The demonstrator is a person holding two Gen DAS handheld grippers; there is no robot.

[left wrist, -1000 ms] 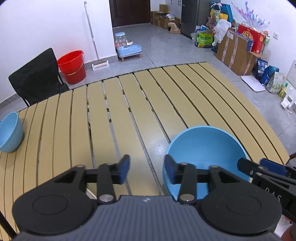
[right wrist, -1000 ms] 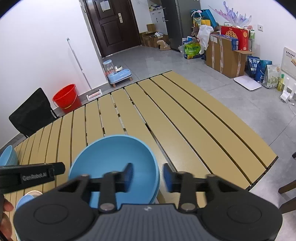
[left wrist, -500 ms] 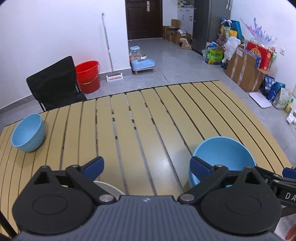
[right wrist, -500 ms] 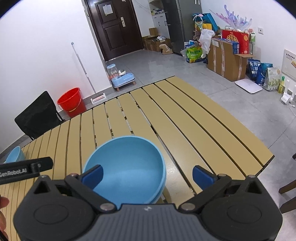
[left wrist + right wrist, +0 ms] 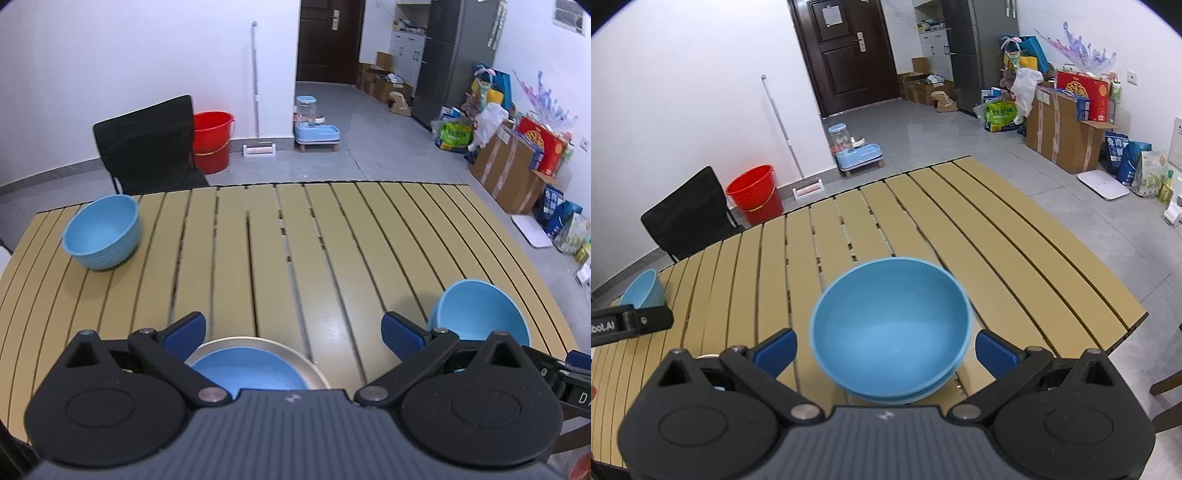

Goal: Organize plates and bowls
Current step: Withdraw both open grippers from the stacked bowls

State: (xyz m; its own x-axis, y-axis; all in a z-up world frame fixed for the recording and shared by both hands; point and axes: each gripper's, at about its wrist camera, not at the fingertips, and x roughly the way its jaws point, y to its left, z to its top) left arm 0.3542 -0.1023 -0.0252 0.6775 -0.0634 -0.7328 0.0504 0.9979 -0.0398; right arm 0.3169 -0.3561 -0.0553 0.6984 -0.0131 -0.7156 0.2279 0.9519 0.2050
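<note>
A tiled room with white walls, a dark door (image 5: 846, 55) and stacked cardboard boxes (image 5: 1060, 129) lies behind a tan slatted table (image 5: 295, 240) that fills both wrist views. A black chair (image 5: 147, 144) and a red bucket (image 5: 212, 140) stand past the table's far edge. On the table, a blue bowl (image 5: 892, 328) sits nested in a second blue one whose rim alone shows beneath it, directly ahead of the right gripper (image 5: 885, 347). Its jaws are spread wide, one blue pad on either side of the bowl, gripping nothing. The left gripper (image 5: 293, 332) is likewise spread wide and empty above a metal-rimmed plate (image 5: 255, 365) with a blue inside, half hidden by the gripper's body. A lone blue bowl (image 5: 101, 236) rests near the table's far left corner, well apart from the rest. In the right wrist view, the left gripper's arm enters from the left edge bearing the partly cut-off lettering "bot.AI"; in the left view, the right gripper's edge shows only a "D". Print on the boxes and bags is too small to read.
</note>
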